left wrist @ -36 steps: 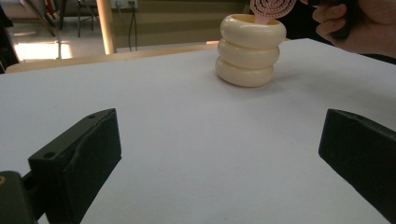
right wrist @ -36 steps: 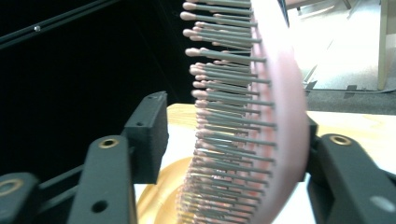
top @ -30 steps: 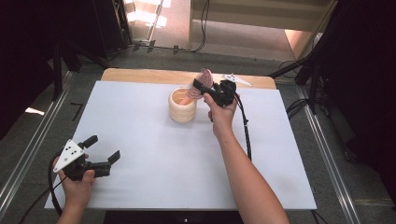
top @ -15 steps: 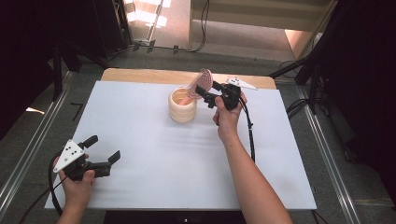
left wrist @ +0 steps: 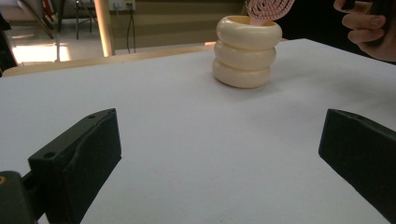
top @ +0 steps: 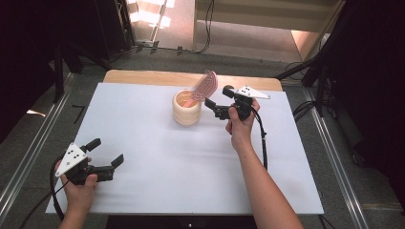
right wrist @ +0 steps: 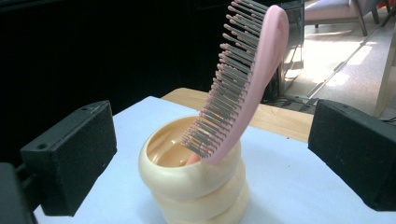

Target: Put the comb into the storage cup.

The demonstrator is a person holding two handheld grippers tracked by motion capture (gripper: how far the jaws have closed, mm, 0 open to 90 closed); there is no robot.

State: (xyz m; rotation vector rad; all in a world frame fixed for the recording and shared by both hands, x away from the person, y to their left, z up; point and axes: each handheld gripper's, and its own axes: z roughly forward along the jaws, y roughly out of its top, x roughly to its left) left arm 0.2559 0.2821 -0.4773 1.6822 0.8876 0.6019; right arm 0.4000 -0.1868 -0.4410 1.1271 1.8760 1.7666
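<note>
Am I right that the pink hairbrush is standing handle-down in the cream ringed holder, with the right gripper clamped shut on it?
Not quite. The pink hairbrush does stand handle-down in the cream ringed holder, but the right gripper is open; its jaws have just been opening and stand clear of the brush, as the right gripper view shows.

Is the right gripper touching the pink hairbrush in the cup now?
Apart. In the right gripper view, the right gripper has both jaws wide open, with clear space between each and the pink hairbrush leaning in the cup.
</note>
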